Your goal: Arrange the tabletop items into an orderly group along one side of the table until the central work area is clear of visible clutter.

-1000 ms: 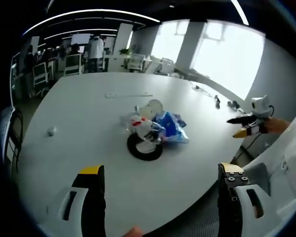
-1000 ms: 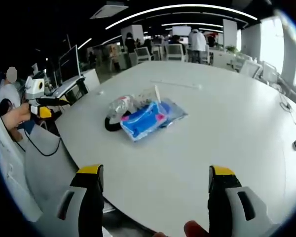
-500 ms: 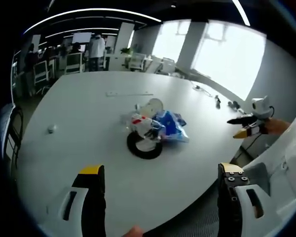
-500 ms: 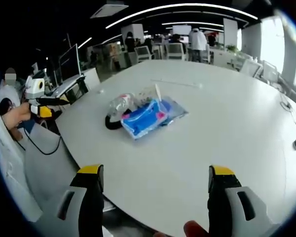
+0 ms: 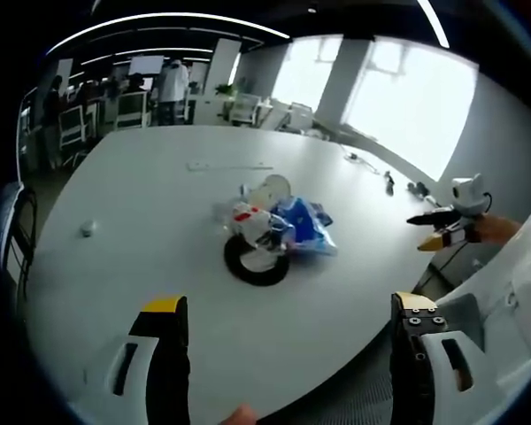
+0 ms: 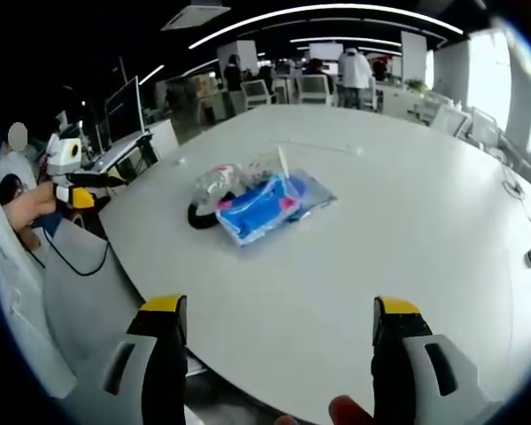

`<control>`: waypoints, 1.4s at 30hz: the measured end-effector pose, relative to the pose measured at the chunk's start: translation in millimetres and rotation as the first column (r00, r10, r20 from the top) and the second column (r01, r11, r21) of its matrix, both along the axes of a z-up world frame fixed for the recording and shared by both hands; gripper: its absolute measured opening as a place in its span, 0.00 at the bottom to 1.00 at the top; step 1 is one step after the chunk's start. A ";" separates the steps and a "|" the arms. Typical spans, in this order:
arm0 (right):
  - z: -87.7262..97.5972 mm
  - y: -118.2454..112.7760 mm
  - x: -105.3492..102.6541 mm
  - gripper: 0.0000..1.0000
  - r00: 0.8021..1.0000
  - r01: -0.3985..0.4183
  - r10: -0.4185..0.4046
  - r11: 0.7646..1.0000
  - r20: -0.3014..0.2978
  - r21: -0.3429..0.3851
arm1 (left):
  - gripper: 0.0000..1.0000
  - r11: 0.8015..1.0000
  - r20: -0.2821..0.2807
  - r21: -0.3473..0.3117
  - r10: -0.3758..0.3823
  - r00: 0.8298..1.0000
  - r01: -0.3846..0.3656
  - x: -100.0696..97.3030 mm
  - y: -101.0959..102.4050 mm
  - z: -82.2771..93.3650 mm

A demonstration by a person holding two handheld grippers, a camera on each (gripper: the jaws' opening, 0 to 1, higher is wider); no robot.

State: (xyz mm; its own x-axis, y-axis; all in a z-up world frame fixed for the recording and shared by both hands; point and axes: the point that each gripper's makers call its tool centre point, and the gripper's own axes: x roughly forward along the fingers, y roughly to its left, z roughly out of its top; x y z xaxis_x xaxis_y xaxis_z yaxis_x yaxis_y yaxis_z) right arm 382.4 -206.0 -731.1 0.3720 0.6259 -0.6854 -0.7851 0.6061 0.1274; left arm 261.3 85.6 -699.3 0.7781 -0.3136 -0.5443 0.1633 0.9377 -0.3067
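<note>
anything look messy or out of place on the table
Yes: mid-table, a blue packet, a clear crumpled wrapper and a black ring lie jumbled in an overlapping heap. A small pale object sits alone far off. Nothing looks spilled or broken.

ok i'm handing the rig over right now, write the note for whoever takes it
Left gripper: jaws open, holding nothing, short of the table edge.
Right gripper: jaws open, holding nothing, also at the near edge.
Things: a heap mid-table, blue plastic packet, black ring and clear wrapped items touching each other; small pale object apart; thin white strip further back.
Done: nothing grouped along a side.
Left: move everything to one side.
</note>
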 end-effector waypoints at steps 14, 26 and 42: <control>-3.0 10.2 3.0 0.85 1.000 -0.024 0.024 1.000 -0.001 -0.006 | 0.91 1.000 -0.009 -0.005 -0.017 1.000 0.017 7.2 -2.1 -3.3; -0.5 19.4 9.7 0.84 0.999 -0.049 0.049 0.999 0.009 -0.008 | 0.91 0.999 -0.016 -0.008 -0.039 0.999 0.039 17.0 -7.8 -6.2; -0.6 26.0 12.3 0.84 0.998 -0.061 0.061 0.998 0.007 -0.005 | 0.91 0.999 -0.012 -0.023 -0.033 0.999 0.033 27.6 -4.2 -5.8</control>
